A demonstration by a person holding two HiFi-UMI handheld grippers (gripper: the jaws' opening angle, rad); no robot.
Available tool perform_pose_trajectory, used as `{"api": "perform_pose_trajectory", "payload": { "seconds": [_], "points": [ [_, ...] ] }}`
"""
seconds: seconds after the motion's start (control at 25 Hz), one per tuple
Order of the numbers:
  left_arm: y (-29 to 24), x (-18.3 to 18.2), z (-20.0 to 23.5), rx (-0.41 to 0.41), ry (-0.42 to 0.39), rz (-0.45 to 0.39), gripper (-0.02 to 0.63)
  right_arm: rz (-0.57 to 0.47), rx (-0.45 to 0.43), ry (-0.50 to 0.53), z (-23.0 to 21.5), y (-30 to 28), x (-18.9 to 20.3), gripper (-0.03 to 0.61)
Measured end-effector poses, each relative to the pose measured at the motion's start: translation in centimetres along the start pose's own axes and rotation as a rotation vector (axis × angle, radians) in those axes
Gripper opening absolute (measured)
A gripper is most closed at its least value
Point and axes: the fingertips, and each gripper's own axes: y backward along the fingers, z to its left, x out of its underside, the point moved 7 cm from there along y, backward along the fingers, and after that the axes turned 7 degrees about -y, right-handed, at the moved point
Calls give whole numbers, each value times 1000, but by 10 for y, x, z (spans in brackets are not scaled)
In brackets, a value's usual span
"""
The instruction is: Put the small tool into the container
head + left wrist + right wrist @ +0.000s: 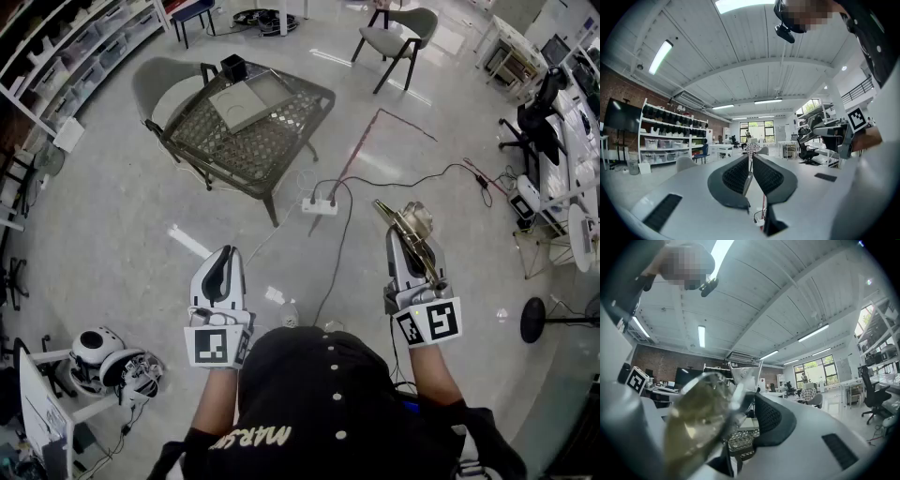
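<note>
right gripper view: your right hand-held gripper (746,414) is closed partway on the small tool (698,423), held up over the floor. your left hand-held gripper (750,165) holds nothing, jaws nearly together. the black container (232,67) sits on the far mesh surface (255,150).

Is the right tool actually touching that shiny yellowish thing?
Touching. In the right gripper view the right tool is clamped on the yellowish thing, one pad pressing its side.

L gripper (224,253) closed, R gripper (401,234) clamped
</note>
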Motion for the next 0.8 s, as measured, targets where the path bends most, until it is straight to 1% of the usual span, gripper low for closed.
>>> {"api": "perform_pose_trajectory", "payload": {
  "seconds": [0.36,0.48,0.8],
  "points": [
    [-12,2,29,19,-4,-9,46,-9,5,9,17,-27,4,101],
    [-17,3,39,29,-1,-10,46,-19,11,-5,22,-36,6,101],
    [-31,11,68,92,0,-9,46,-27,78,-25,33,-55,16,101]
  ]
}}
